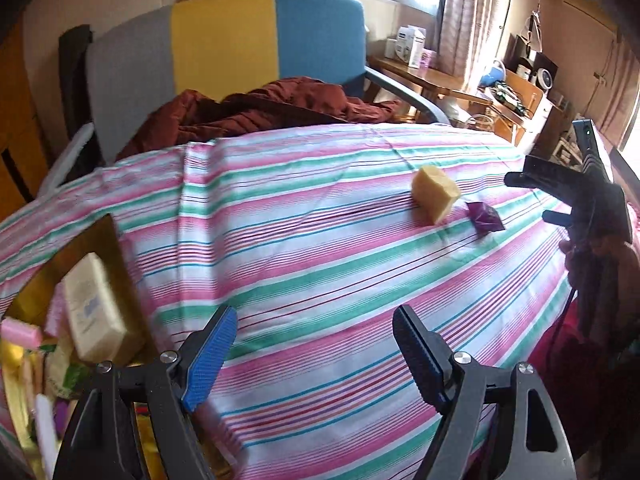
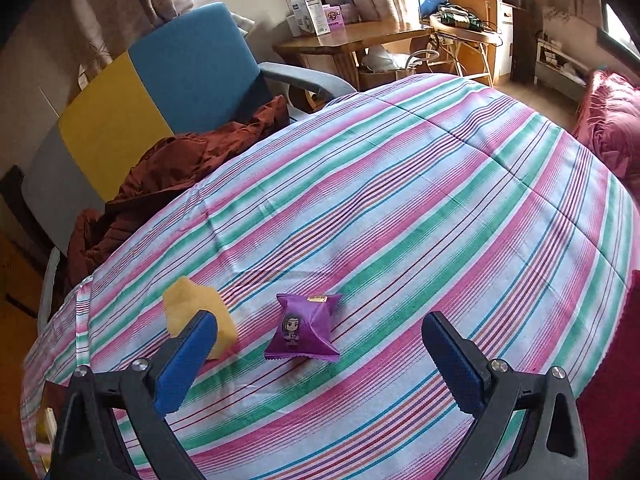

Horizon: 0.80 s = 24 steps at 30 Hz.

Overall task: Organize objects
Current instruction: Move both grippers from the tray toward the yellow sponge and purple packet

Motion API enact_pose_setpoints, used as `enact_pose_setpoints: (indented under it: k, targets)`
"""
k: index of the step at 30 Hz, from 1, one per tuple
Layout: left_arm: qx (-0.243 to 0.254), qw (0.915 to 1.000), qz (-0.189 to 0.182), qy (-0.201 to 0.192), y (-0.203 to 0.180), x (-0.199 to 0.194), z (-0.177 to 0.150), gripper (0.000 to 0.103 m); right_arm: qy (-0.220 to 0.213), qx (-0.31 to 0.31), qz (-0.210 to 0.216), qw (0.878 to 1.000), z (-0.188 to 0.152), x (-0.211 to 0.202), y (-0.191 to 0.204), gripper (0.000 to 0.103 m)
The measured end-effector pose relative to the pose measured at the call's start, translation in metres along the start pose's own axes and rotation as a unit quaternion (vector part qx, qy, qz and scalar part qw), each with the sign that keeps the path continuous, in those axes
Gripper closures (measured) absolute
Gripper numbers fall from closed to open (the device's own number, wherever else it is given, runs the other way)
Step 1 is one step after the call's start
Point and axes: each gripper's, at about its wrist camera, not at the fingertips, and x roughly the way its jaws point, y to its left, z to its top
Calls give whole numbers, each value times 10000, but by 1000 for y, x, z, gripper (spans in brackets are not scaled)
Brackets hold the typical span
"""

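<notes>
Right gripper (image 2: 320,356) gaping, empty, low over striped cloth (image 2: 400,208); purple packet (image 2: 303,330) flat just ahead between the fingers, yellow block (image 2: 196,312) beside it at left; best lowered straight, squeezed across the packet's middle; left gripper (image 1: 312,344) wide apart, idle near gold box (image 1: 108,236).

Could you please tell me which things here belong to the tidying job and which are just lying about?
Part of the job:
yellow packet
purple packet
gold box holding other packets
left gripper and right gripper, both open

Just lying about:
brown jacket
chair
wooden desk
striped cloth
</notes>
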Motion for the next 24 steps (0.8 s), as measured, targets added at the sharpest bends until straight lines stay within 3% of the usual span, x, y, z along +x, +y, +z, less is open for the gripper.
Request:
enact_pose_setpoints:
  k: [9,15,24]
  targets:
    - [-218,9976,-576,326,-35,55,48,23,106,724,130,9972,4,5,-29,0]
    - [-272,9948,-918,339,-66,88,81,22,127,827,274,9961,4,5,-32,0]
    - [-265,9941,-889,561,-103,148,123,19,169,766,276,9965,3,9,-30,0]
